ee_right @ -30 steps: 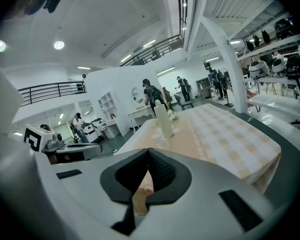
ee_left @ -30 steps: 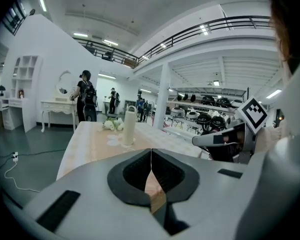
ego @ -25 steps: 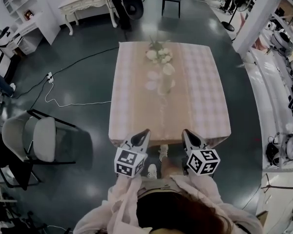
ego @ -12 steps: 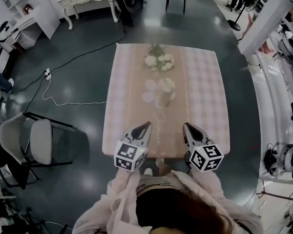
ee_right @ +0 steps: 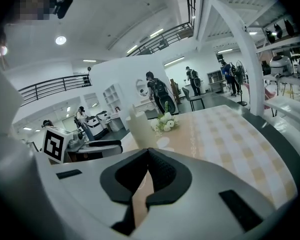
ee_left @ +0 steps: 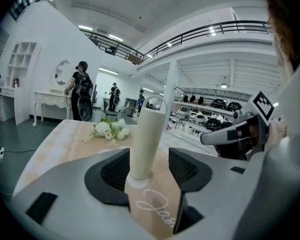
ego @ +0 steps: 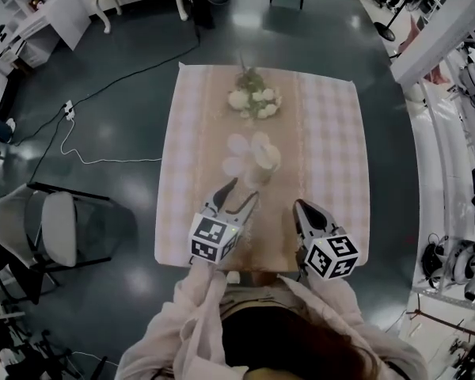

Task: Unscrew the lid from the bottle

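My left gripper [ego: 239,194] has just been opening, nothing between its pads. Bottle [ego: 263,161] stands just ahead, in line. Right gripper [ego: 301,209] is closed, empty. Bottle looks light, smooth, tippy, so I'd grab its body low.

sleeves [ego: 186,324]: pale pink | left tongs [ego: 239,190], right tongs [ego: 299,205]: grey | marker cubes [ego: 214,241]: black-white

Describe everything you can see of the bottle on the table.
The bottle is tall, slim, cream-coloured and matt, plastic by its look. It stands upright on the beige runner of the checked table. Its lid cannot be told from its body. It shows ahead between the left gripper's jaws, which have just been opening; they stand clear of it. No gripper touches it.
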The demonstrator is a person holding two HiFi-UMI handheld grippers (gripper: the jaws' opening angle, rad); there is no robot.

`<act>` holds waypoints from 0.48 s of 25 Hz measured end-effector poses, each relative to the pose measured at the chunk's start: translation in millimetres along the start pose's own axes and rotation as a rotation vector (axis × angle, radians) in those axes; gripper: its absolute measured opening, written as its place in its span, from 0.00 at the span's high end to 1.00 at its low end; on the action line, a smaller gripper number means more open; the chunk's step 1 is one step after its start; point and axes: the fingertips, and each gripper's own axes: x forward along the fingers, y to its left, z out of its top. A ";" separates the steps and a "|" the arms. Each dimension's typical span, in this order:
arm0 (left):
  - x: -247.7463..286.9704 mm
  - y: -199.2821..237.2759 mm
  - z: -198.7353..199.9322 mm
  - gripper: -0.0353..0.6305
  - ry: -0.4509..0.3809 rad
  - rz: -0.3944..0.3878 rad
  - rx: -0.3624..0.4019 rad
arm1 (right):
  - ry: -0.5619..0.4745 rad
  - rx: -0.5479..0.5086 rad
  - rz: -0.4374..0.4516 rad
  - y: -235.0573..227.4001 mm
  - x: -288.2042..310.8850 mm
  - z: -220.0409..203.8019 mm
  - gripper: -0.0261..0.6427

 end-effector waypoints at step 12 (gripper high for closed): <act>76.4 21.1 -11.9 0.42 0.019 0.012 0.188 | 0.086 0.016 0.019 -34.1 45.7 -5.2 0.94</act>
